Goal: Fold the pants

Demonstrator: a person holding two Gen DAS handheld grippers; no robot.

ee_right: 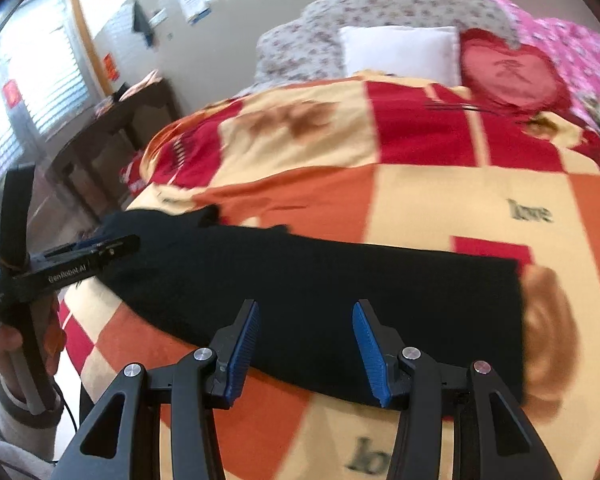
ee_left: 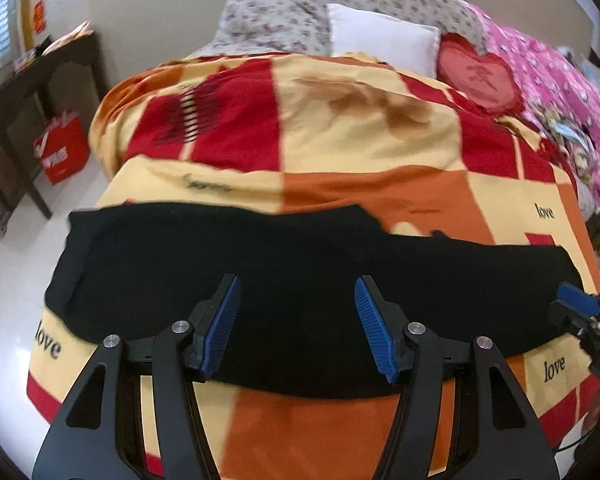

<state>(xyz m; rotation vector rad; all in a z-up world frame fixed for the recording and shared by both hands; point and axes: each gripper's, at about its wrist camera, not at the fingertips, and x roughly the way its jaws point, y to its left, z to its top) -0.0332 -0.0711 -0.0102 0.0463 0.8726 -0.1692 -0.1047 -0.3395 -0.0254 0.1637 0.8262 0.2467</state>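
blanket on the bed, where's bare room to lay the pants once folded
Free: the wide stretch of blanket between the black pants and the white pillow, and the strip nearer than the pants. Crowded: the head end, with the pillow, heart cushion and pink bedding on the right.

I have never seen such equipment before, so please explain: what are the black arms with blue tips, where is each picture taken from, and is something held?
No robot is here. A person holds a two-finger tool in each hand, each with a camera looking along its fingers. One picture comes from the left gripper, the other from the right gripper. Black pants lie flat across a patchwork blanket printed with "love", on a bed with a white pillow and a red heart cushion. Both grippers are open above the pants; nothing is held.
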